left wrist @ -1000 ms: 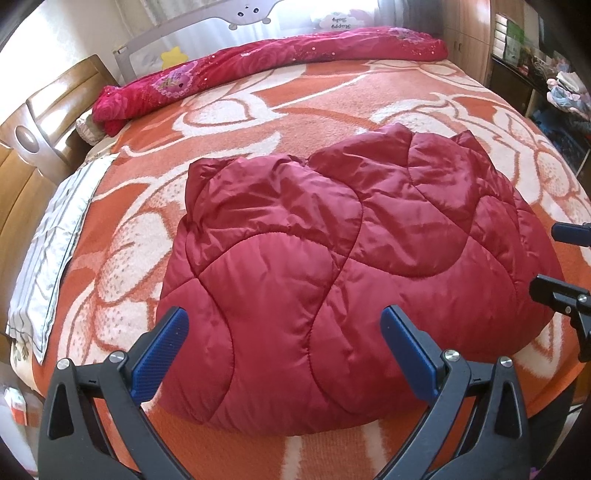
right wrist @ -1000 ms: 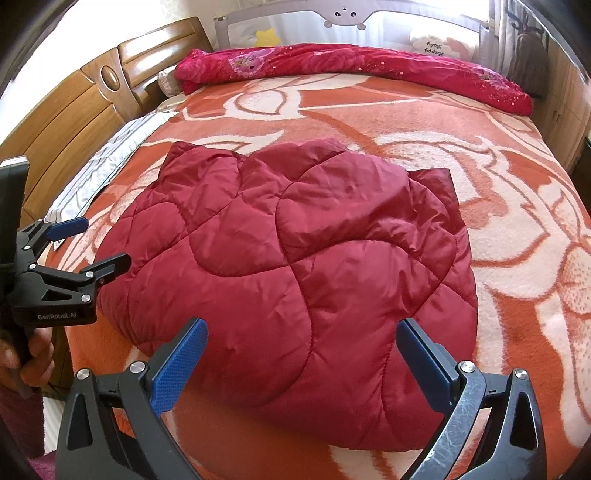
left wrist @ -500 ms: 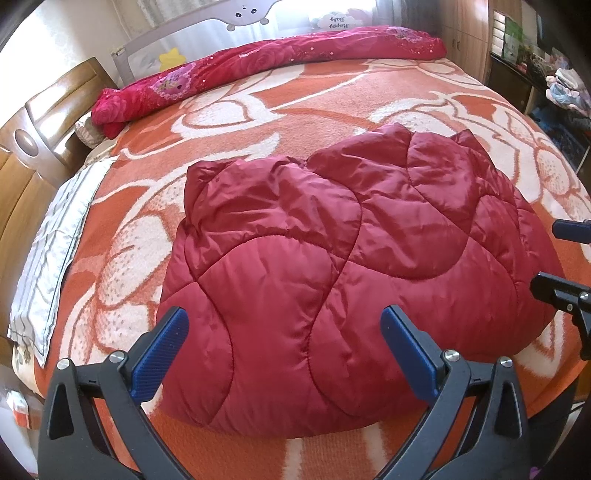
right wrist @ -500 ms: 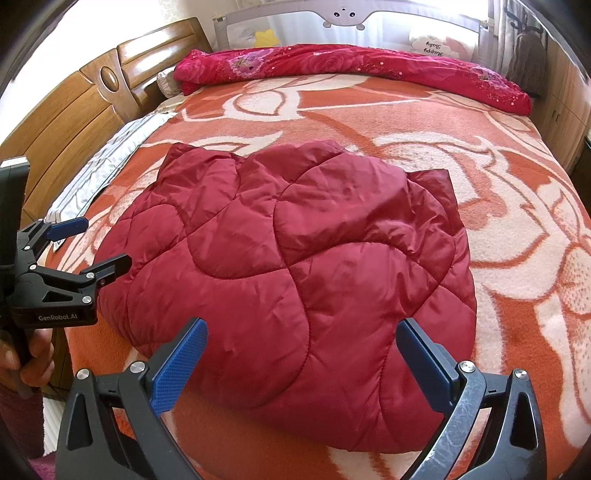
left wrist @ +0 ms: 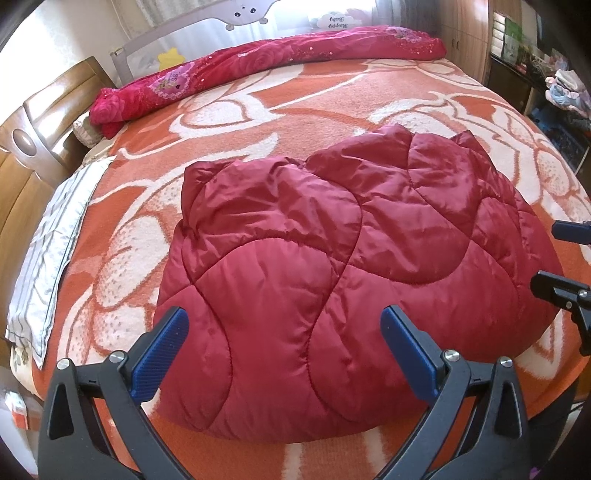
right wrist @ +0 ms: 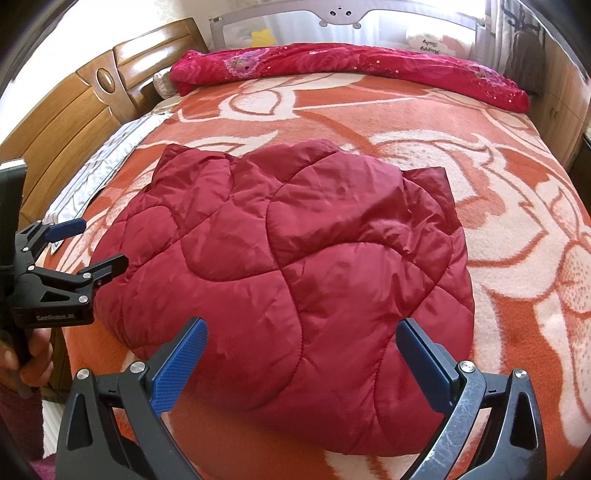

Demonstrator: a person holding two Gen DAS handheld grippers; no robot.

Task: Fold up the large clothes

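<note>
A dark red quilted padded garment [left wrist: 332,266] lies folded into a rounded bundle on the orange flowered bed cover [left wrist: 295,110]. My left gripper [left wrist: 284,343] hovers open over its near edge, blue pads wide apart, holding nothing. My right gripper [right wrist: 301,352] is open the same way above the bundle's [right wrist: 288,266] near edge. In the right wrist view the left gripper [right wrist: 88,245] shows at the left, open, held by a hand [right wrist: 26,354]. The right gripper's fingers [left wrist: 565,291] show at the right edge of the left wrist view.
A rolled red flowered quilt [left wrist: 266,66] lies along the far side of the bed. A wooden headboard [right wrist: 92,99] and a grey-white striped cloth [left wrist: 48,251] are at the left. A grey bed rail [right wrist: 343,14] stands behind. Shelves with clutter [left wrist: 546,74] sit at the right.
Both grippers stay open over the bundle. The left wrist view has shifted slightly; the garment has not moved.
</note>
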